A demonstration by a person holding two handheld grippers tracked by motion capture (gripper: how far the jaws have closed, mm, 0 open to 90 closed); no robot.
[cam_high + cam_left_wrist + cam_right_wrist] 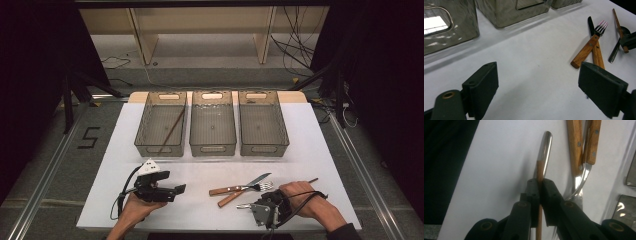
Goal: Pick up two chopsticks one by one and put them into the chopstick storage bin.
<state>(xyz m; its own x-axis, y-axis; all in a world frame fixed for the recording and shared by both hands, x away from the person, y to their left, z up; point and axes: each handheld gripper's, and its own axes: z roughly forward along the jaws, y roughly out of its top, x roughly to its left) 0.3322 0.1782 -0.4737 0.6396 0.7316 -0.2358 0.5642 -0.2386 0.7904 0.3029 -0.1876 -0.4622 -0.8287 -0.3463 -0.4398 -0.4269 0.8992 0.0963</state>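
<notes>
- My right fingers (540, 182) are clamped on the chopstick (540, 170), which lies low over the bench (200, 175) near its front edge, to the right of the knife (590, 25) and fork (585, 53). The grip sits partway along a thin round stick, so it could roll or pivot between the pads once I lift.
- The spoon (546, 147) lies right alongside the chopstick, its metal handle poking out just past my fingertips. From the right gripper view I cannot tell whether a pad has caught the spoon too. If it has, the spoon may come up with the stick and then drop and clatter.
- If the spoon is only touching, dragging the chopstick sideways rather than lifting it straight up could shove the spoon into the crossed knife and fork and scatter them.
- The far end of the chopstick sticks out well beyond my hand, so a careless swing could sweep it against the cutlery or catch a bin rim on the way.
- The other chopstick (172, 129) lies in the left bin (145, 125), which I judge to be the target. It means crossing over my left fingers (537, 72), which stand wide open and empty above bare bench, and the two grippers could bump.
- Releasing from too high could let the stick bounce out of the bin.
</notes>
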